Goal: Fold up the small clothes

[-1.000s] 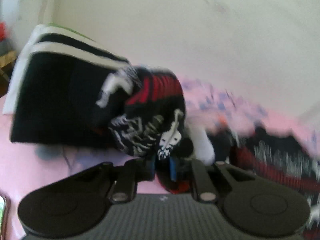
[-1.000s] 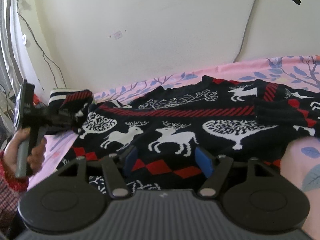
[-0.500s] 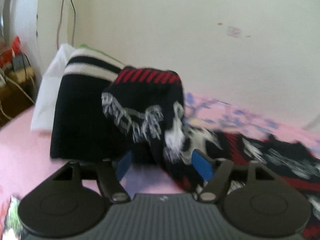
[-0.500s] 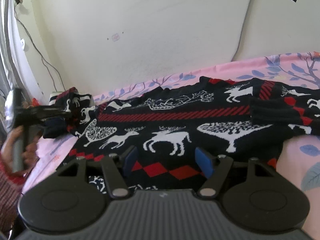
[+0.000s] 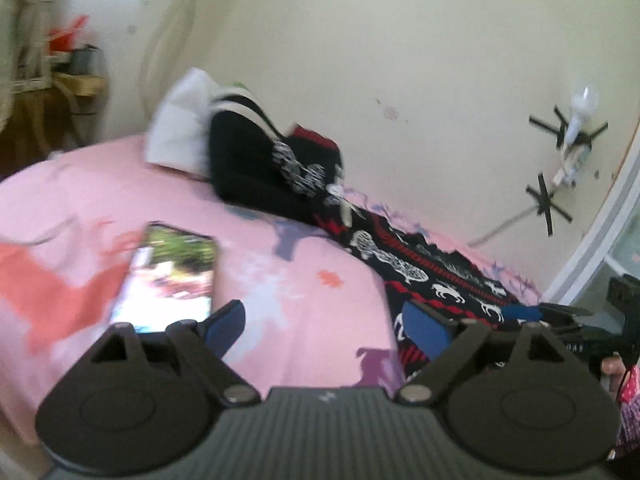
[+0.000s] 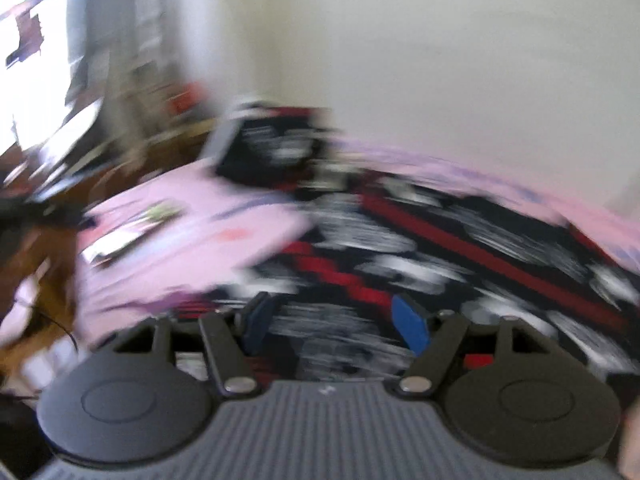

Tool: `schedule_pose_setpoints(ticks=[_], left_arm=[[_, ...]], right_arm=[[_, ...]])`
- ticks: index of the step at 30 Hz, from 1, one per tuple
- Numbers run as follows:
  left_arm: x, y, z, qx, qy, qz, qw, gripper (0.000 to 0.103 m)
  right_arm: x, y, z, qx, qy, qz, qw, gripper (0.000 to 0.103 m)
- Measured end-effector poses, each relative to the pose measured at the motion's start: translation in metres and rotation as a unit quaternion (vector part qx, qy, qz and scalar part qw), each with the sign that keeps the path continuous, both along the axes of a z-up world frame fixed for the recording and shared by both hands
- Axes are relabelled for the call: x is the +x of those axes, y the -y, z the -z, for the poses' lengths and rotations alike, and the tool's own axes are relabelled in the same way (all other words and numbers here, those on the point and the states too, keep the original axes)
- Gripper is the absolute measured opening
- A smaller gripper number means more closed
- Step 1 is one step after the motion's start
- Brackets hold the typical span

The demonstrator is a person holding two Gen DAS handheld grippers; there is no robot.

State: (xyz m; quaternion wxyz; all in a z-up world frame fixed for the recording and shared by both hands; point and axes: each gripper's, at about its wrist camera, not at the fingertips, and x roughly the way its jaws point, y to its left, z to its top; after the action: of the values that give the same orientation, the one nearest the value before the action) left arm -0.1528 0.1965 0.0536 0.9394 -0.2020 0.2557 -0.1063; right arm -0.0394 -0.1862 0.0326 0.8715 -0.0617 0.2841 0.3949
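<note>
A black, red and white reindeer-pattern sweater (image 5: 416, 264) lies spread on the pink bed sheet (image 5: 280, 280); its sleeve (image 5: 308, 164) is draped over a folded black garment with white stripes (image 5: 244, 160) by the wall. My left gripper (image 5: 324, 324) is open and empty above the sheet, left of the sweater. My right gripper (image 6: 336, 320) is open and empty just above the sweater (image 6: 460, 240); that view is heavily blurred. The right gripper also shows at the right edge of the left wrist view (image 5: 560, 316).
A phone with a lit screen (image 5: 168, 280) lies on the sheet by my left finger. A white folded item (image 5: 180, 136) sits behind the striped garment. The wall (image 5: 400, 60) runs along the far bed edge. Cluttered furniture (image 5: 64, 80) stands at the left.
My left gripper let go of the sweater sleeve, leaving it on the striped garment, and pulled back with jaws open. My right gripper swung left and down toward the sweater.
</note>
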Motion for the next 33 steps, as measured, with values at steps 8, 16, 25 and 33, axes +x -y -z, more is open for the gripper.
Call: schedule_pose_setpoints(ticks=[8,16,25,33], left_arm=[[-0.042,-0.011,0.007,0.004,0.01,-0.008,0.9999,0.089],[-0.022,-0.005,0.025,-0.018,-0.005,0.019,0.9996,0.089],[0.008,0.038,0.03,-0.041,-0.015,0.087,0.9952,0.089],[0.058,0.113,0.03,-0.065,-0.039,0.2,0.9768,0.089]], right_arm=[[-0.029,-0.116,0.033,-0.067,-0.071,-0.123,0.988,0.073],[-0.026,-0.069,0.012,-0.004,-0.065,-0.053,0.996,0.0],[-0.004,0.075,0.061,0.148,-0.169,0.17,0.959,0.0],[-0.008,0.091,0.081,0.204,-0.19,0.167,0.946,0.023]])
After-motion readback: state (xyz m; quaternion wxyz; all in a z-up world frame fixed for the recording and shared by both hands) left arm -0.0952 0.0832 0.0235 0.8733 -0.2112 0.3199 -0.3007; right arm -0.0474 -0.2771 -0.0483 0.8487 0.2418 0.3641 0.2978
